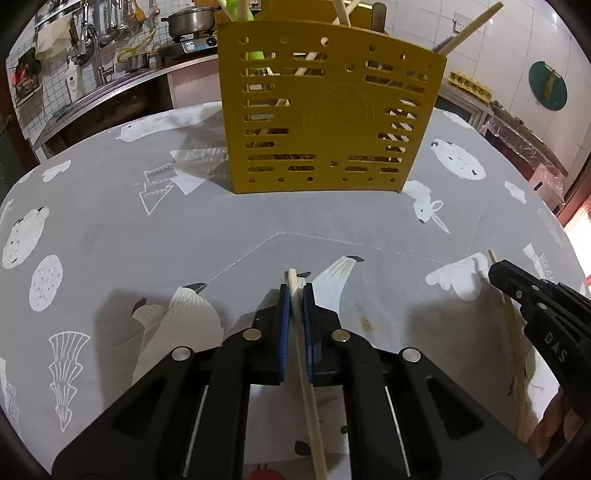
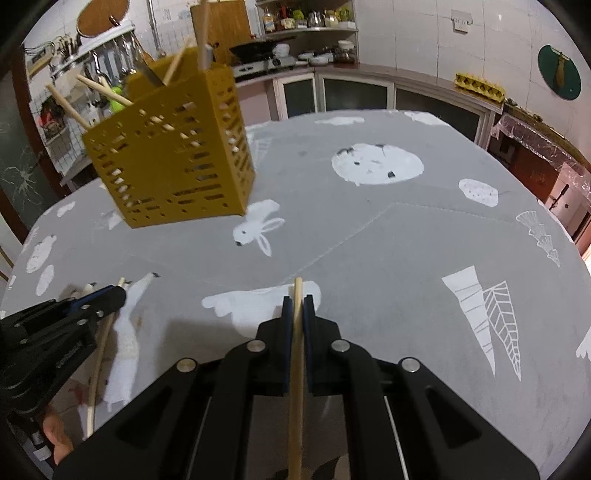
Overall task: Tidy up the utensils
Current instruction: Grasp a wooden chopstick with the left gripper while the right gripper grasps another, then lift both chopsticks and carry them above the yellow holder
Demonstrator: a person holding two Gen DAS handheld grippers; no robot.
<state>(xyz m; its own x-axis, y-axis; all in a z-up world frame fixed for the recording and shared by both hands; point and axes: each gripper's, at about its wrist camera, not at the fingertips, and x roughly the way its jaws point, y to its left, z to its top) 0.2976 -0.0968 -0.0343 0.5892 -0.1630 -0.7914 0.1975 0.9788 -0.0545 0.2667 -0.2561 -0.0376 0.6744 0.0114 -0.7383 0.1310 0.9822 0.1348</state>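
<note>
A yellow slotted utensil holder [image 1: 328,114] stands at the far side of the table, with several chopsticks and a green utensil sticking out of it. My left gripper [image 1: 295,291] is shut on a pale wooden chopstick [image 1: 308,398] that runs back between its blue pads. In the right wrist view my right gripper [image 2: 298,301] is shut on a second chopstick [image 2: 296,387]. The same holder [image 2: 173,147] sits to the upper left there. Each gripper shows at the edge of the other's view: the right gripper [image 1: 496,267] and the left gripper [image 2: 120,291], each with its chopstick.
A grey tablecloth [image 1: 147,240] with white animal and plant prints covers the round table. Kitchen counters, a sink, a pot [image 1: 190,20] and cabinets [image 2: 351,92] lie beyond the table's far edge. A hand [image 2: 55,435] shows at the lower left.
</note>
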